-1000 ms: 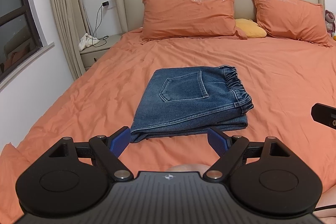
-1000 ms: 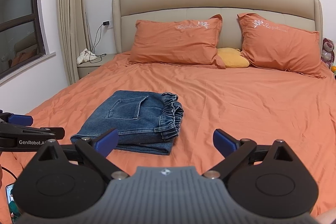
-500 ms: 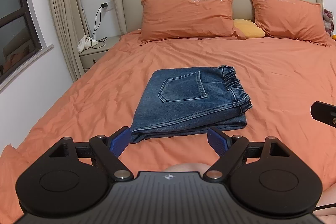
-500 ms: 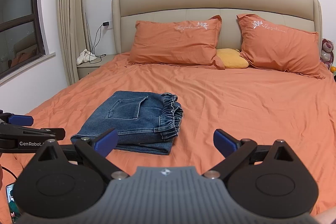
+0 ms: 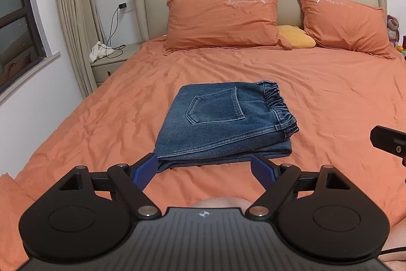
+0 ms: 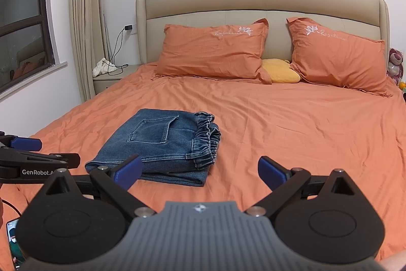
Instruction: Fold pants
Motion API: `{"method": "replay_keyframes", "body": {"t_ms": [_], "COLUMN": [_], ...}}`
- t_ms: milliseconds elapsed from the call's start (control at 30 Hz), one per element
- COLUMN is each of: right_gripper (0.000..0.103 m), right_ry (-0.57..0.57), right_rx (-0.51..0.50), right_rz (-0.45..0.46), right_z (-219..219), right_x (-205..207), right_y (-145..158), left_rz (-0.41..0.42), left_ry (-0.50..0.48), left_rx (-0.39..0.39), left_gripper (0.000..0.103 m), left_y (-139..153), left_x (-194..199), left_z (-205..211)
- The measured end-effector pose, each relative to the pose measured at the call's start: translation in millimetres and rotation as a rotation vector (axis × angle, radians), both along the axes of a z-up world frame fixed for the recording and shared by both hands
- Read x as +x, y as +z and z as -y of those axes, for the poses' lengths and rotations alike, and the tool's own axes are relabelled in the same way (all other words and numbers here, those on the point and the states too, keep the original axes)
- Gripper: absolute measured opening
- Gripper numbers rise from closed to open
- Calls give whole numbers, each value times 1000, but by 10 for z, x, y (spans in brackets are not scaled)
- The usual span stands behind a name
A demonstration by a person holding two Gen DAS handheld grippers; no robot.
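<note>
Claws unchanged from a moment ago: left claw [image 5: 204,170] and right claw [image 6: 199,173] both spread wide, empty, hovering. Folded pants [image 5: 225,118] lie just beyond the left claw's fingertips, pocket up, on the orange bed [image 5: 330,98].

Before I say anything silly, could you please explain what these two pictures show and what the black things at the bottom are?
Each picture comes from a camera on a hand-held gripper, looking forward along its two blue-tipped fingers. A person holds one gripper in each hand; there is no robot arm. One view shows the left gripper, the other the right gripper. Both are open and hold nothing. Each also appears at the edge of the other's picture. Ahead is a bed with an orange sheet. On it lie folded jeans, back pocket up, the elastic waistband to the right. At the headboard lean two orange pillows with a yellow cushion between them. A nightstand stands left of the bed.
</note>
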State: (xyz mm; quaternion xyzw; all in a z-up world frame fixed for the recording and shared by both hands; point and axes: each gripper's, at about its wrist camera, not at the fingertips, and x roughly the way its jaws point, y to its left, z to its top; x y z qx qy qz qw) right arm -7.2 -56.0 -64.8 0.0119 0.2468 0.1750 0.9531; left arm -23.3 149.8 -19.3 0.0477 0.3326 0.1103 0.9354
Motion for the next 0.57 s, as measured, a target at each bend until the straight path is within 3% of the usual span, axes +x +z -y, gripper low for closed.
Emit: {"method": "replay_keyframes", "body": {"t_ms": [567], "right_gripper": [94], "right_ry": [4], "right_rx": [-7], "right_rz": [-5], "right_z": [6], "right_x": [-29], "right_y": [18], "left_rz": [15], "left_ry": [-20], "left_rx": [4], "left_gripper": [97], "left_y": [-1], "left_x": [-27], "left_z": [38]}}
